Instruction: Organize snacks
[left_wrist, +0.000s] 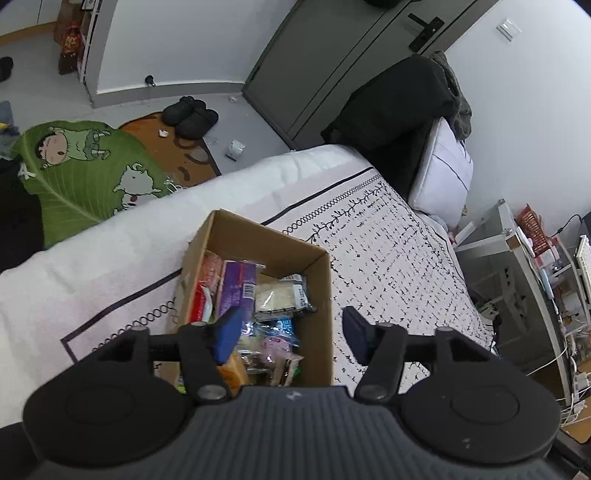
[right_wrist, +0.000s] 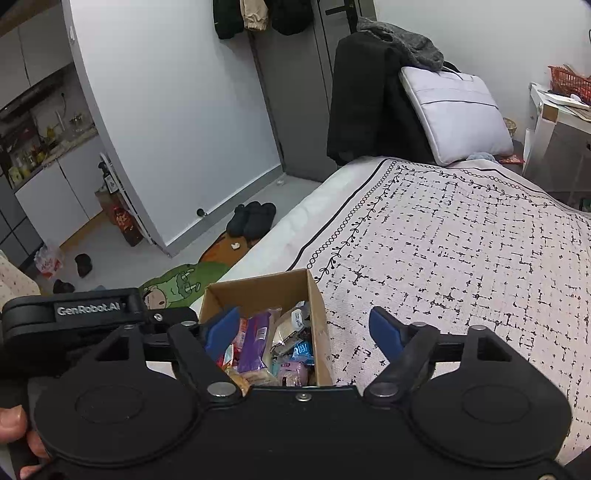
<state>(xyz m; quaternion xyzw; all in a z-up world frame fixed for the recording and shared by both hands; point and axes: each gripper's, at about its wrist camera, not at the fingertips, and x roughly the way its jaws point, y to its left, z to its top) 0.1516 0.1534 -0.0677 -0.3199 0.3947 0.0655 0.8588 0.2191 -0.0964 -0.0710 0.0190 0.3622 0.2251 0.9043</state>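
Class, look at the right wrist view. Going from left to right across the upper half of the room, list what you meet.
Kitchen counter → black slippers → black coat → pale laptop bag → red basket.

The cardboard box (left_wrist: 317, 295) is brown; inside it, a purple packet (left_wrist: 236, 291) lies beside a red-and-white one (left_wrist: 202, 295). The bedspread (right_wrist: 461, 240) under the box is white with black dashes and a vine border. Both grippers' fingertips (right_wrist: 384, 330) are blue.
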